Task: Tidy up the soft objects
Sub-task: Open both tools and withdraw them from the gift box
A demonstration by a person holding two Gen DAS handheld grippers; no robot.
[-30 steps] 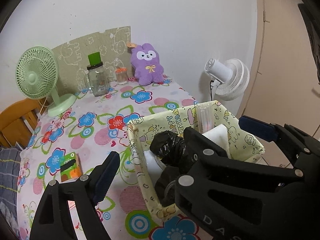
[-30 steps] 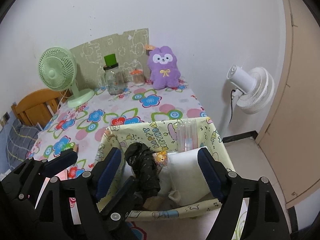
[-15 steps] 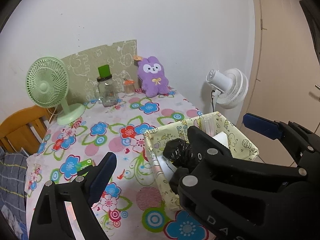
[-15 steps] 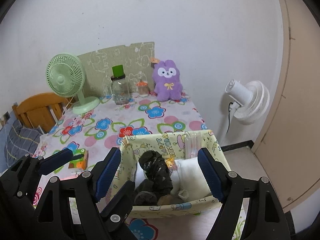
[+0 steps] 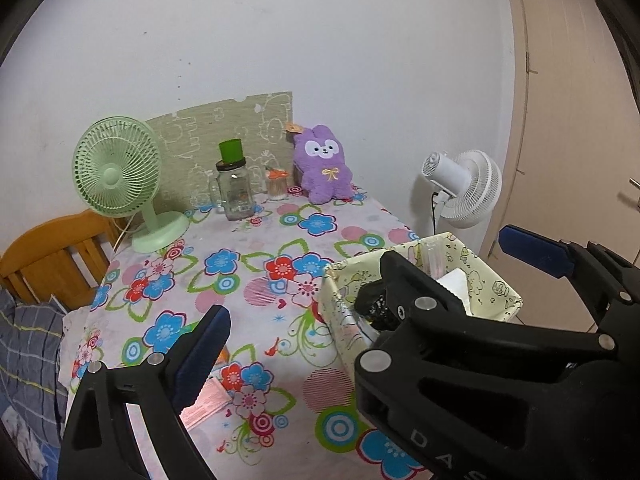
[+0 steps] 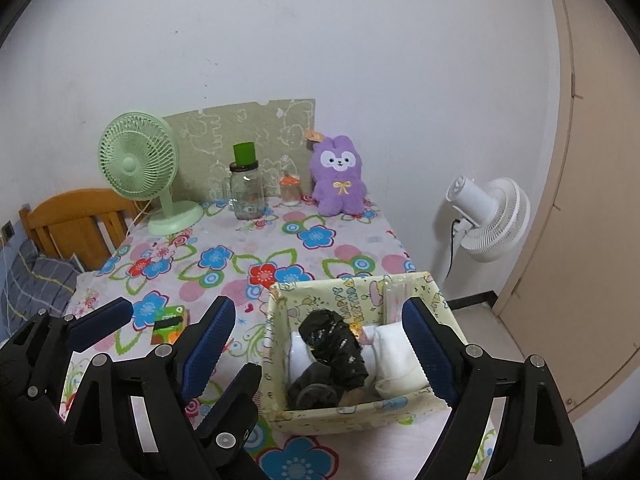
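From my feeds: tablecloth (image 6: 248, 248) is matt printed cloth. Basket (image 6: 352, 412) looks like fabric or coated paper, hard to tell, slight sheen. Black bundle (image 6: 334, 346) in it is glossy, crinkled, plastic-like; white rolls (image 6: 394, 354) are soft matt cloth. Purple plush (image 6: 339, 178) at the tabletop's far edge is fuzzy. Jar (image 6: 248, 196) is clear glass. Green fan (image 6: 138, 162) is smooth plastic. Both grippers (image 6: 316, 340) (image 5: 368, 284) are matt black plastic with blue ribbed pads (image 6: 208, 344). Headboard (image 5: 52, 256) is varnished wood.
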